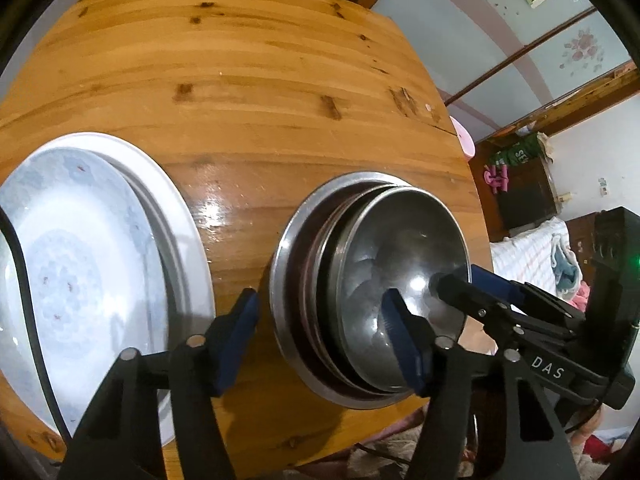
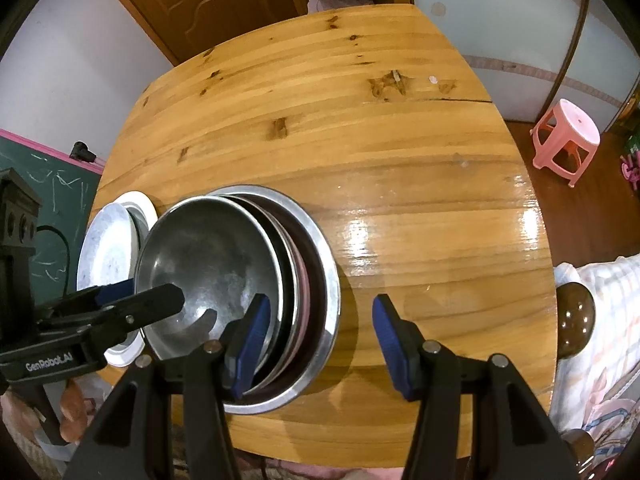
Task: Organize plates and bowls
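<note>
The plates (image 1: 80, 260) already lie nested at the left of the wooden worktop (image 1: 240, 80), just beside the stack of metal bowls (image 1: 304, 280), so the step in hand looks like a two-handed hold on the bowls, either to shift the stack or to lift out the top bowl (image 1: 400, 240). The left tongs (image 1: 320, 296) straddle the stack's left side, one pad down inside the top bowl and the other over bare wood between bowls and plates; a strip of wood shows between that pad and the outermost rim, so they read as released. The right tongs (image 2: 320, 300) straddle the opposite side, one pad inside the stack and the other well clear of the wide outer bowl (image 2: 328, 280), also released and holding nothing. Next, both pairs would need to clamp on the same rim, evenly, or the nested bowls may tilt apart. The right wrist view shows the bowls sitting off-centre within each other, and a pink stool (image 2: 568, 136) on the floor; the left wrist view shows the plates' pale pattern and the right tongs' fingers either side of the top bowl's rim.
</note>
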`<action>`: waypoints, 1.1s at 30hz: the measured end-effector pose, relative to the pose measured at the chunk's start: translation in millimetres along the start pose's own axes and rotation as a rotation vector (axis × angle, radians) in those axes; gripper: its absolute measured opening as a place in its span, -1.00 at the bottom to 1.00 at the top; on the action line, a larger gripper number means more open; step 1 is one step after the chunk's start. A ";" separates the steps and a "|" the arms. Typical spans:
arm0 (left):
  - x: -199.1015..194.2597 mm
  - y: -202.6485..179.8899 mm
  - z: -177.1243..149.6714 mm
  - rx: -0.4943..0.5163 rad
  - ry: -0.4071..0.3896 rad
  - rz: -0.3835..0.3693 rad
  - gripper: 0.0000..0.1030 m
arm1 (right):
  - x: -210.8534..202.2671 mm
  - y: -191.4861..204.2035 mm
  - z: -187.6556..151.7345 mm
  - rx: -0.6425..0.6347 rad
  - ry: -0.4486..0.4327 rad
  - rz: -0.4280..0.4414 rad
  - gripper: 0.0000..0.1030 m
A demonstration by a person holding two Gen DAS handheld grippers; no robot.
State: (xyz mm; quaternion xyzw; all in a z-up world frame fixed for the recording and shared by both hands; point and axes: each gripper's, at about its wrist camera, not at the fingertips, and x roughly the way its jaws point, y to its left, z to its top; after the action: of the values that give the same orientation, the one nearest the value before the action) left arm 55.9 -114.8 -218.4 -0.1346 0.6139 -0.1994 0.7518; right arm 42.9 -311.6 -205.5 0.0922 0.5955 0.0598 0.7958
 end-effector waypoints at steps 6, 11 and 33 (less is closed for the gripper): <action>6.5 4.3 0.6 -0.036 0.038 -0.029 -0.19 | 5.4 -2.9 0.0 0.019 0.029 0.015 -0.06; 8.7 9.3 1.6 -0.072 0.061 -0.043 -0.28 | 6.5 -5.2 1.9 0.034 0.056 0.072 -0.32; 12.0 3.8 2.5 -0.069 0.133 -0.021 -0.32 | 6.1 2.0 4.3 0.028 0.123 0.037 -0.40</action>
State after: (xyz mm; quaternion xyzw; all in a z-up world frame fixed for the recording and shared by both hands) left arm 60.9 -117.0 -230.0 -0.1533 0.6677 -0.1945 0.7020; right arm 48.8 -308.7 -209.6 0.1104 0.6423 0.0719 0.7551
